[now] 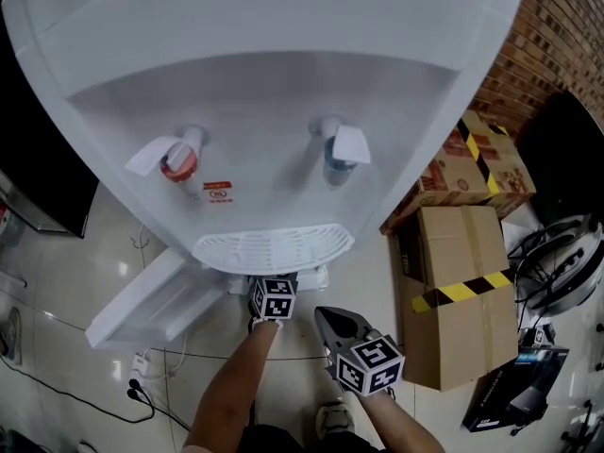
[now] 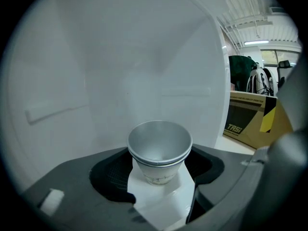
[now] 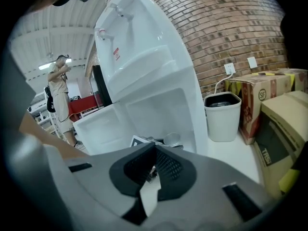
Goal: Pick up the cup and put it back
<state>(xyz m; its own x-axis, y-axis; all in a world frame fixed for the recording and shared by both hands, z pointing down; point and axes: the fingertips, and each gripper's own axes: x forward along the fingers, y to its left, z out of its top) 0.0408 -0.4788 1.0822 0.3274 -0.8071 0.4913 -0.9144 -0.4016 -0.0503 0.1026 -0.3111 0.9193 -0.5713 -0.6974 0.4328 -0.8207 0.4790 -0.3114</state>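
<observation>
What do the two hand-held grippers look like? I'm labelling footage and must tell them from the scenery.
The left hand-held gripper and right hand-held gripper match: grey plastic bodies with black, mesh-textured pads. Each carries a white cube printed with black square markers. The forearms show no sleeves, and no cables are visible.

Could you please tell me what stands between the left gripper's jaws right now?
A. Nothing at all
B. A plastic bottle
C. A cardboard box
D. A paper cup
D: the left gripper view shows a paper cup, its open mouth in view, between the jaws of the left gripper, with a dark pad at each side of it.
</observation>
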